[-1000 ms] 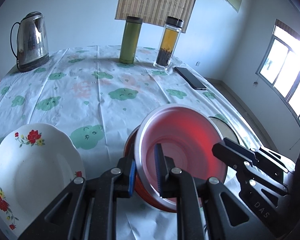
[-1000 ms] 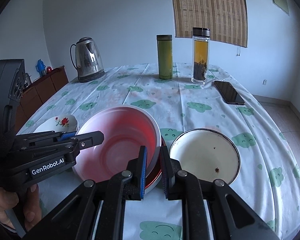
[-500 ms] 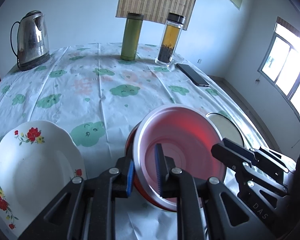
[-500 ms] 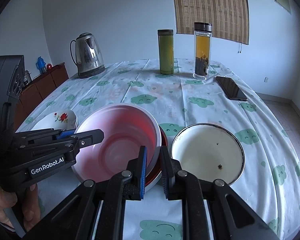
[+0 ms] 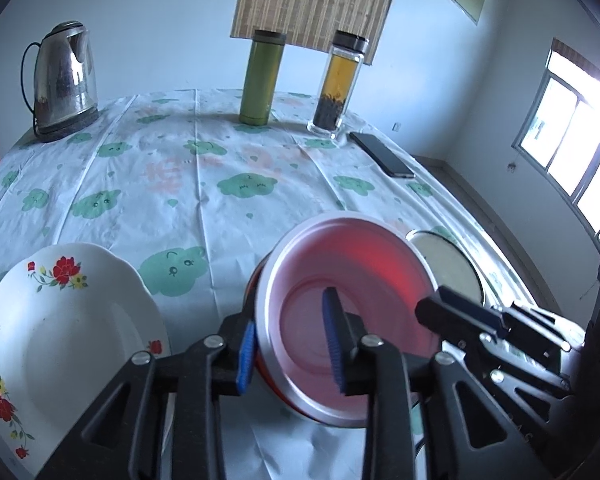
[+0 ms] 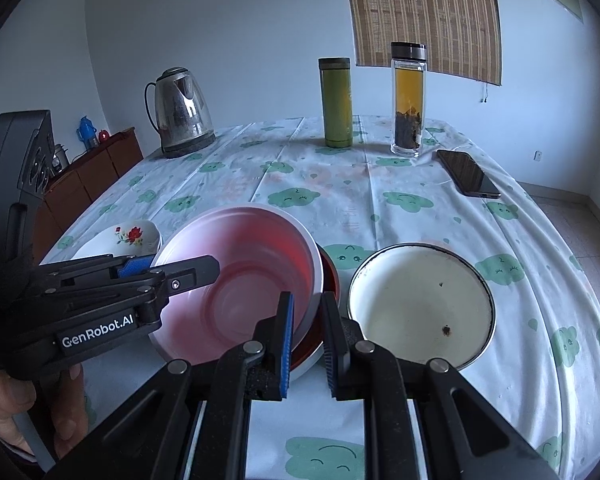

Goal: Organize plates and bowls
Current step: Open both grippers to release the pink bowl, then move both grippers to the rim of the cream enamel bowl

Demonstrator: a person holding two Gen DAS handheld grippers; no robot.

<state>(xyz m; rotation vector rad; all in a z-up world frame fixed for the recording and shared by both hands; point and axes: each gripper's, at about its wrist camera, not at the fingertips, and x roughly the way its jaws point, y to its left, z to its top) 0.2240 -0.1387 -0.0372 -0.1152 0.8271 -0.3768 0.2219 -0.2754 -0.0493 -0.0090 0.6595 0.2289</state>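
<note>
Nearest the cameras, the pink bowl point(image 6: 240, 276) sits nested in a red bowl point(image 6: 329, 280), tilted rather than seated flat. The left gripper point(image 5: 290, 344) straddles the pink bowl's rim at 7 o'clock; its jaws have just been opening, and the pads now stand clear of the rim. The right gripper point(image 6: 306, 340) is clamped on the rim at 5 o'clock, though whether it pinches one bowl or both rims is hard to tell.

So one nesting looks nearly done. Left over: the white enamel bowl point(image 6: 420, 304) just beside the stack at 3 o'clock, and the floral plate point(image 5: 56, 332) apart at 9 o'clock.

Farther off stand a kettle point(image 6: 182, 114), a green flask point(image 6: 335, 104), a tea bottle point(image 6: 407, 100) and a phone point(image 6: 468, 174), none of them dishes.
</note>
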